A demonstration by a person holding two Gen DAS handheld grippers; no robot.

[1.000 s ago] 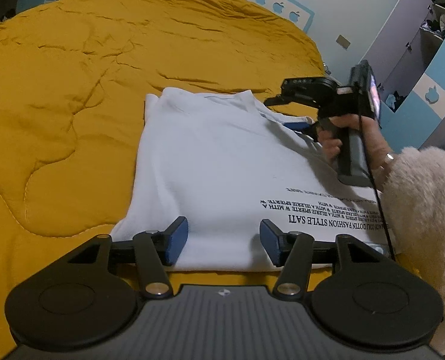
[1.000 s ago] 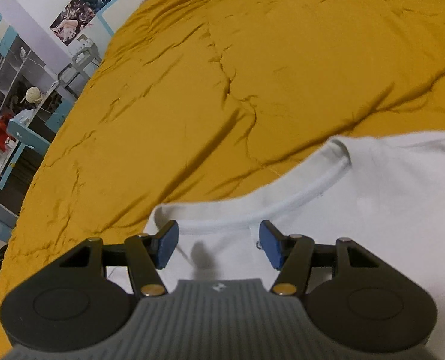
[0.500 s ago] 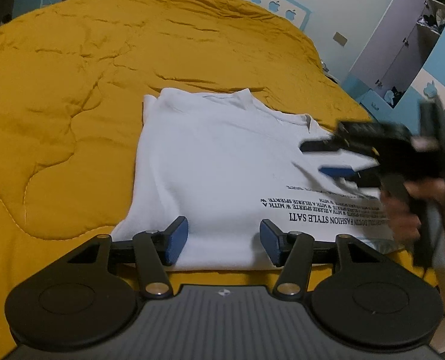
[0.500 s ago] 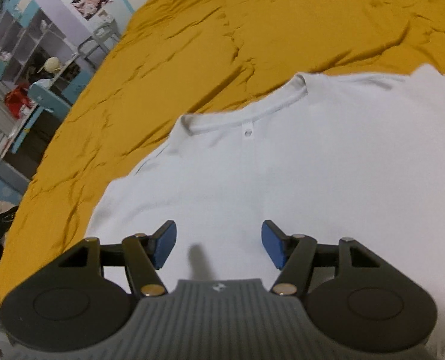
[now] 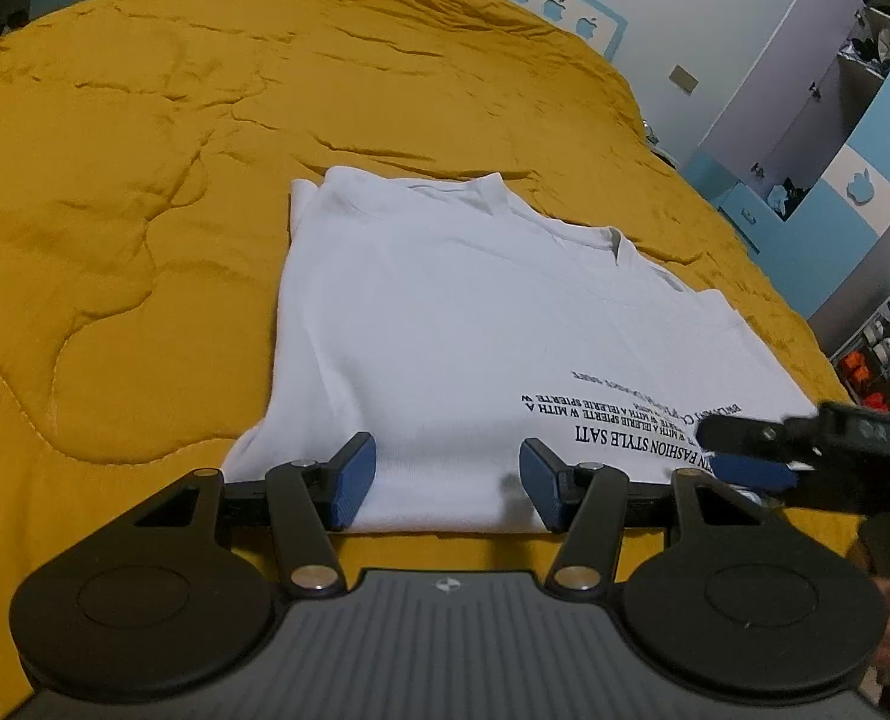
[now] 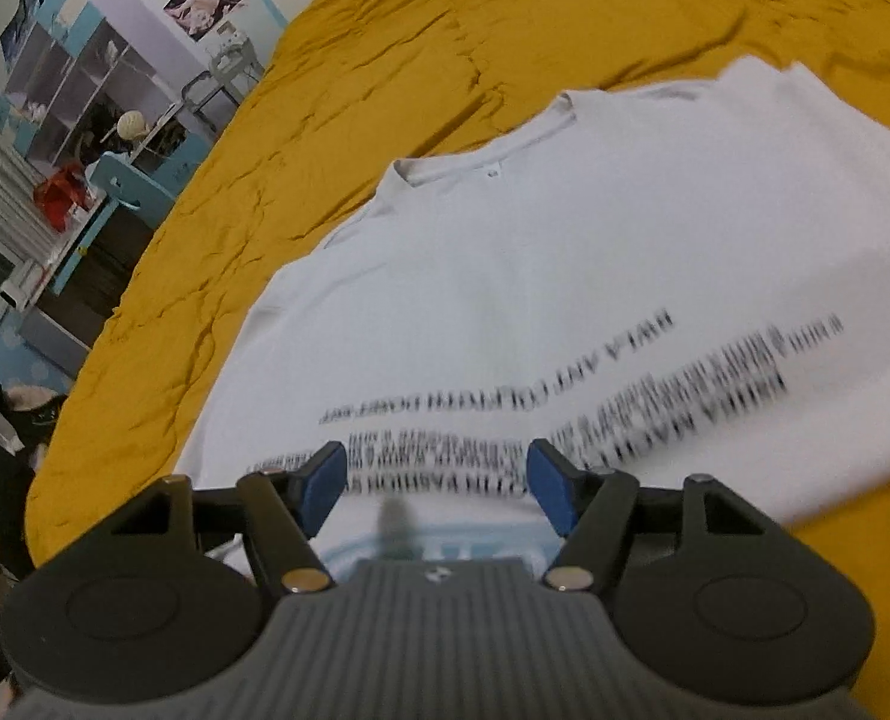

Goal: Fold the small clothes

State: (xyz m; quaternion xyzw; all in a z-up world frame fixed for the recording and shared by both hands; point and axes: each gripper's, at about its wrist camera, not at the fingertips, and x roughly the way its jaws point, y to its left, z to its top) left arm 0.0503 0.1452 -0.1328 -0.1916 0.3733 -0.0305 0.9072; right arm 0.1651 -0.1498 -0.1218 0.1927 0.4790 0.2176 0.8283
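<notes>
Shirt (image 5: 445,330), white, lies flat on yellow quilt (image 5: 114,180), collar at 12 o'clock, printed text toward 5 o'clock. Left gripper (image 5: 448,483) hangs over the near hem, jaws spread wide, holding nothing. Right gripper (image 6: 438,480) hangs over the blurred print, jaws likewise wide, empty.

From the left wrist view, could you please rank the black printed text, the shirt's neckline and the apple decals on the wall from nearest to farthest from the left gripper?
1. Black printed text: on the white shirt, just right of the open left gripper.
2. Neckline: the shirt's far edge.
3. Apple decals: on the wall beyond the yellow quilt.
</notes>
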